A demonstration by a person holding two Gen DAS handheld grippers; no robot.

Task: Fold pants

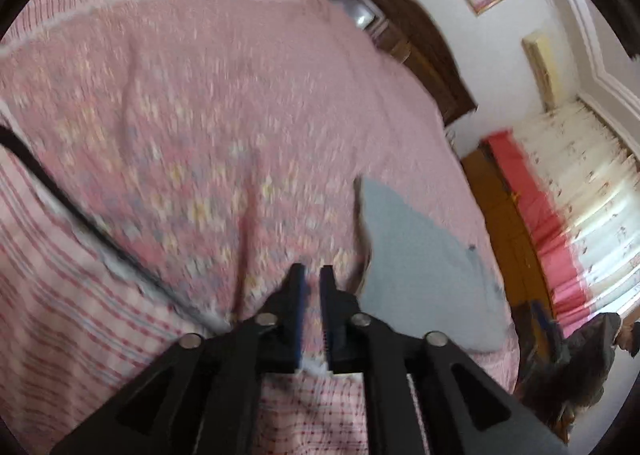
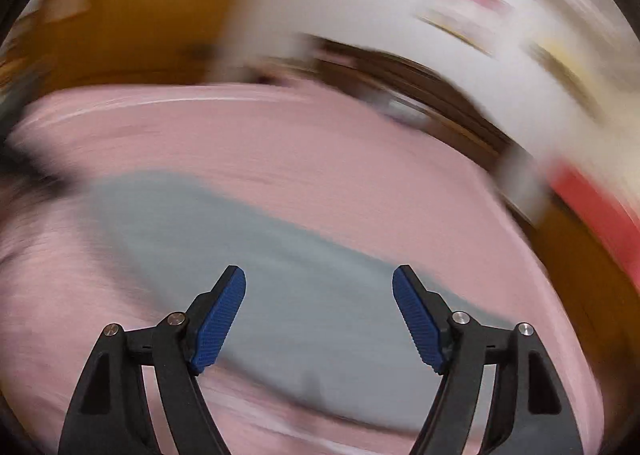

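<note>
The grey pants (image 1: 424,255) lie flat on a pink bedspread (image 1: 200,95), near its right edge. My left gripper (image 1: 312,269) hovers over the bedspread just left of the pants, its jaws a narrow slit apart with nothing between them. In the right wrist view, which is heavily blurred, the pants (image 2: 200,223) stretch as a grey band across the bed. My right gripper (image 2: 319,275) is wide open above them, its blue pads (image 2: 218,327) bare.
A black strap (image 1: 80,215) crosses the bed on the left. A dark wooden headboard (image 1: 400,27) runs along the far side. Wooden floor (image 1: 504,207) and a red-and-white curtain (image 1: 580,183) are to the right. A dark shape (image 1: 580,367) sits at the lower right.
</note>
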